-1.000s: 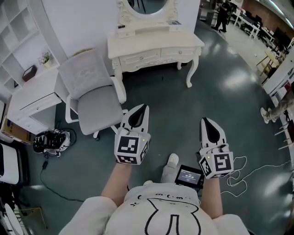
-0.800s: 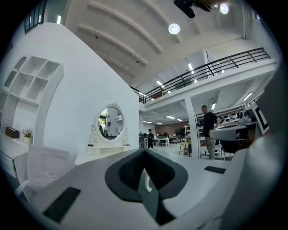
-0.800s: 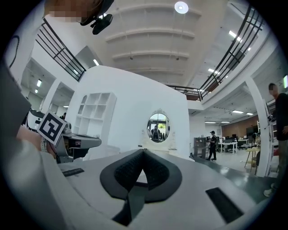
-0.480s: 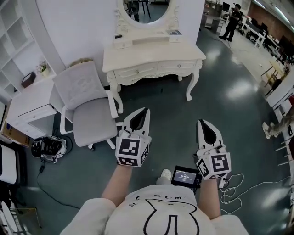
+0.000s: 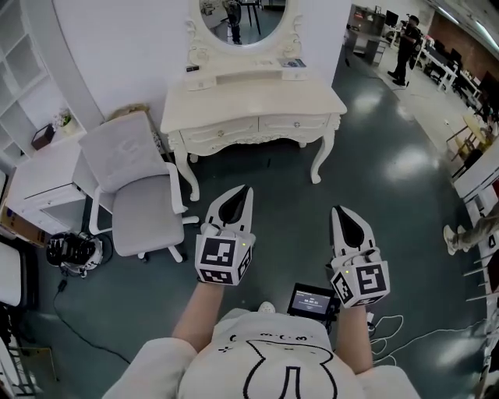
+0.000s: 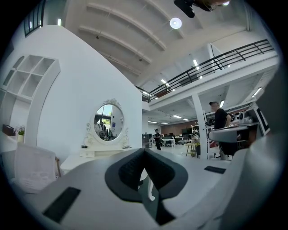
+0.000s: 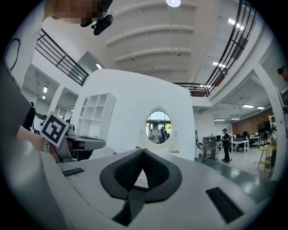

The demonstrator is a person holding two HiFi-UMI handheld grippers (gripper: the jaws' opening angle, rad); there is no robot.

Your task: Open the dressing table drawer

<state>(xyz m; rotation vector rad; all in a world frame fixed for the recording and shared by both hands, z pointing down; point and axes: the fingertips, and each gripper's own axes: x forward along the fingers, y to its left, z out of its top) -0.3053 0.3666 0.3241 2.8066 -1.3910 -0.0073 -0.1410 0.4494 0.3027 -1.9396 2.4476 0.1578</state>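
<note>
The cream dressing table [image 5: 251,95] stands against the white wall, with an oval mirror [image 5: 242,14] on top. Two drawers show in its front, a left drawer [image 5: 224,131] and a right drawer [image 5: 299,123], both closed. My left gripper [image 5: 247,188] and right gripper [image 5: 335,209] are held side by side over the dark floor, well short of the table. Both point level toward it. In the left gripper view the left gripper's [image 6: 144,149] tips meet with nothing between them. My right gripper [image 7: 143,150] looks the same in its own view, shut and holding nothing.
A grey swivel chair [image 5: 131,185] stands left of the table, beside a white desk [image 5: 43,175]. A black bag [image 5: 72,251] lies on the floor by the desk. A white cable [image 5: 394,327] trails at lower right. A person [image 5: 407,35] stands far off at upper right.
The dressing table, chair and desk have slid down and nearer in the head view as both grippers advanced toward the table. Both grippers stay shut and side by side.
</note>
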